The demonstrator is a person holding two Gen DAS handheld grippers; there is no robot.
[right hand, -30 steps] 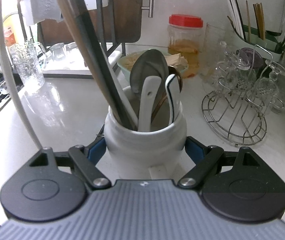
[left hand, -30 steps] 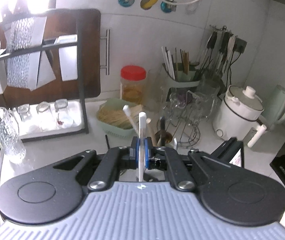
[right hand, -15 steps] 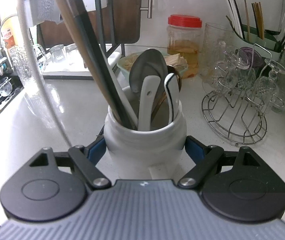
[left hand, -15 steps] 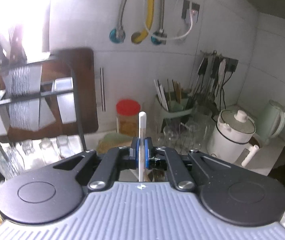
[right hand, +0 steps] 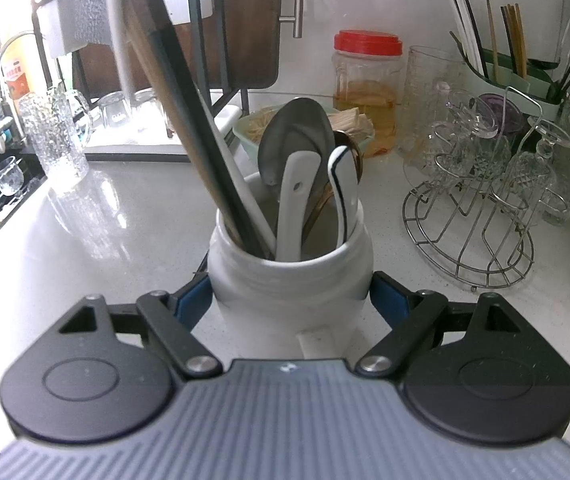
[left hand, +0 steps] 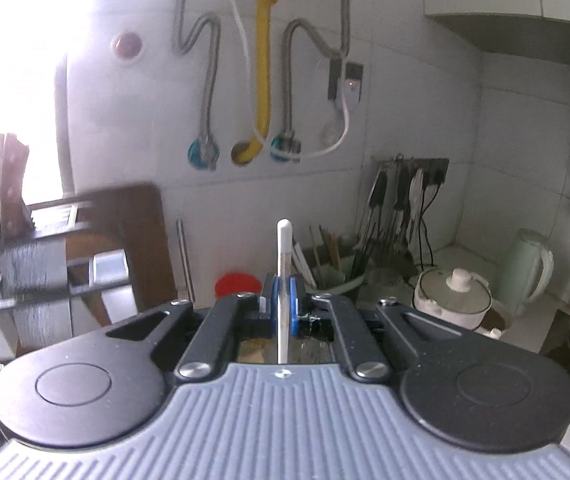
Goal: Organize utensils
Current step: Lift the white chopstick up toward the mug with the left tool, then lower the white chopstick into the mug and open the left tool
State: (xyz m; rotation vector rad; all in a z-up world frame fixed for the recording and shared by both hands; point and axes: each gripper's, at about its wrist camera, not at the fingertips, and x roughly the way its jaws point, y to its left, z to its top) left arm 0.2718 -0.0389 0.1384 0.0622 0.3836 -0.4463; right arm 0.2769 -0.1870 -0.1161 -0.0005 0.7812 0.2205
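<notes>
My left gripper (left hand: 283, 300) is shut on a thin white stick-like utensil (left hand: 284, 248) that stands upright between the blue pads, high above the counter and facing the tiled wall. In the right wrist view a blurred pale rod (right hand: 119, 36) crosses the upper left. My right gripper (right hand: 291, 300) is shut on a white ceramic utensil jar (right hand: 289, 276) standing on the counter. The jar holds a steel spoon (right hand: 295, 136), a white ceramic spoon (right hand: 295, 196), a white spoon with a dark rim (right hand: 343, 184), a white chopstick (right hand: 227, 164) and dark and wooden handles (right hand: 181, 92).
A green chopstick holder (right hand: 501, 72) stands at the back right, with a red-lidded jar (right hand: 367, 84), a wire rack of glasses (right hand: 481, 200) and a green basket (right hand: 253, 130). A dish rack (right hand: 125, 16) and cutting board stand left; a white cooker (left hand: 451, 300) and kettle (left hand: 525, 272) stand right.
My left gripper has risen with the white utensil; its view now shows the wall pipes instead of the counter. In the right view the pale rod has shifted rightward. The right gripper and jar stay still.
</notes>
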